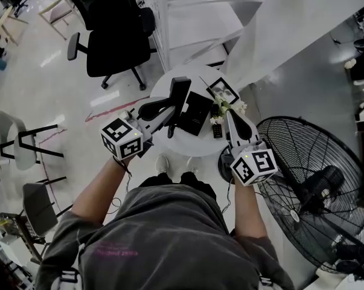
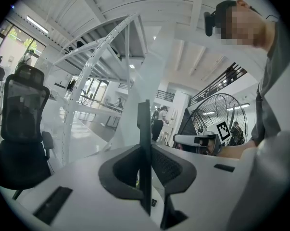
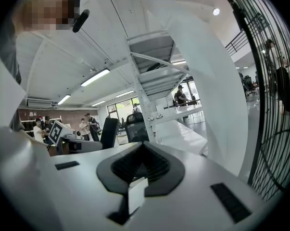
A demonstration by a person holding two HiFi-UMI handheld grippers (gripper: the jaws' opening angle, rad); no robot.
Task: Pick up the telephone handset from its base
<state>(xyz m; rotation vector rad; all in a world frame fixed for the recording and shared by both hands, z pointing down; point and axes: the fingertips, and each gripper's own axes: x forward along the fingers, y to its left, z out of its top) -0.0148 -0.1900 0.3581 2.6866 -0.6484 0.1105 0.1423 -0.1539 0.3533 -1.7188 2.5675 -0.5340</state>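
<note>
My left gripper [image 1: 163,115] is shut on the black telephone handset [image 1: 180,92]. It holds the handset upright over the small round white table [image 1: 197,147], just left of the black phone base [image 1: 195,113]. In the left gripper view the handset [image 2: 144,129] stands edge-on as a thin black slab, with both pads of the left gripper [image 2: 145,177] pressed on it. The right gripper [image 1: 229,115] hovers at the table's right side by the flowers, apart from the phone. Its jaws meet at the tip with nothing between them in the right gripper view [image 3: 144,146].
On the table behind the base stand a framed picture [image 1: 222,90] and white flowers [image 1: 227,109], with a small black item [image 1: 217,130] in front. A big black floor fan [image 1: 314,186] stands close on the right, a black office chair [image 1: 112,32] beyond the table, and stools [image 1: 25,144] at the left.
</note>
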